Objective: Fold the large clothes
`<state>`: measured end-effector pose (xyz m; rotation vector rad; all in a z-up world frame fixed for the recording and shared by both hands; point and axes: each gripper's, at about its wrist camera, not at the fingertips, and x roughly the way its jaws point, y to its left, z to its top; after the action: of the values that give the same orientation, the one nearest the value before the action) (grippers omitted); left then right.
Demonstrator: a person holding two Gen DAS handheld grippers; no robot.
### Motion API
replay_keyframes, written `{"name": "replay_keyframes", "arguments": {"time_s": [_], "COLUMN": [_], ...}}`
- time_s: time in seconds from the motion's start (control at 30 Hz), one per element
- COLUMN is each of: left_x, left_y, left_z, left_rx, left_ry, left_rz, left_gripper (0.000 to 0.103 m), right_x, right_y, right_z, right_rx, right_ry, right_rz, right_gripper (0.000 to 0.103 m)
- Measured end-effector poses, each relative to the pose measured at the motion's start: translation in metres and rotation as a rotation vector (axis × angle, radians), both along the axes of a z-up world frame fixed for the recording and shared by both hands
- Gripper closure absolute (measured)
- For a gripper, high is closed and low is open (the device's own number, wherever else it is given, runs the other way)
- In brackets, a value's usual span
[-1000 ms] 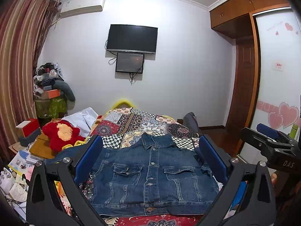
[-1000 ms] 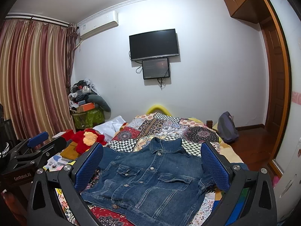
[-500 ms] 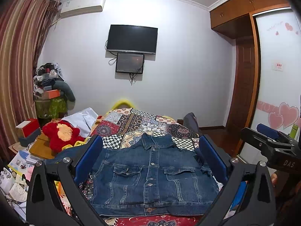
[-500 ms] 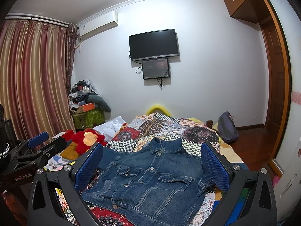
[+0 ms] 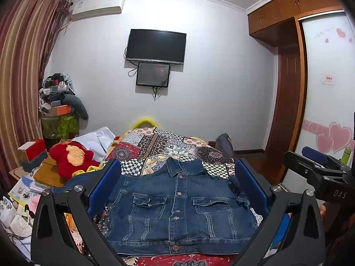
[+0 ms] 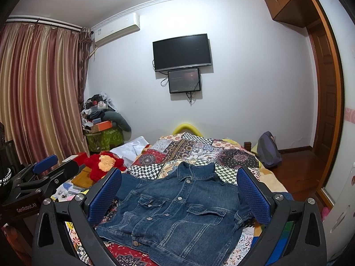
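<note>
On the left of the bed a red plush toy lies beside a white cloth, with striped curtains behind; in the middle, a denim jacket lies flat and buttoned, front up, collar toward the far wall, on the patchwork bedspread; the left gripper hangs above it with blue pads spread wide, grasping nothing; the right gripper likewise hangs released and empty, jaws apart over the jacket; on the wall above hangs a dark television; at the right stands a wooden wardrobe.
</note>
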<state>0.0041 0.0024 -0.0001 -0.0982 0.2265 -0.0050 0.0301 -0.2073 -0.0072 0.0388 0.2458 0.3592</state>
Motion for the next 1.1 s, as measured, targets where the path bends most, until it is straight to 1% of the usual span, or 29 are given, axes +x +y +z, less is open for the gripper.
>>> {"name": "replay_keyframes", "arguments": {"time_s": [0.7, 0.87, 0.93, 0.97, 1.1], "left_x": [0.002, 0.003, 0.006, 0.008, 0.015], "left_y": [0.001, 0.004, 0.005, 0.006, 0.01], "left_z": [0.0, -0.004, -0.006, -0.007, -0.013], "left_rx": [-0.01, -0.015, -0.018, -0.02, -0.026], "left_ry": [-0.002, 0.002, 0.007, 0.011, 0.025], "left_rz": [0.001, 0.003, 0.007, 0.008, 0.019], "left_gripper": [0.0, 0.0, 0.0, 0.0, 0.0], "right_x": [0.001, 0.001, -0.001, 0.003, 0.009], "right_y": [0.003, 0.004, 0.006, 0.012, 0.016], "right_z": [0.0, 0.0, -0.002, -0.009, -0.013], "right_rx": [-0.001, -0.002, -0.002, -0.004, -0.01], "right_ry": [0.001, 0.005, 0.01, 0.015, 0.032], "right_rz": [-0.001, -0.001, -0.002, -0.001, -0.004], "right_gripper": [0.0, 0.0, 0.0, 0.0, 0.0]}}
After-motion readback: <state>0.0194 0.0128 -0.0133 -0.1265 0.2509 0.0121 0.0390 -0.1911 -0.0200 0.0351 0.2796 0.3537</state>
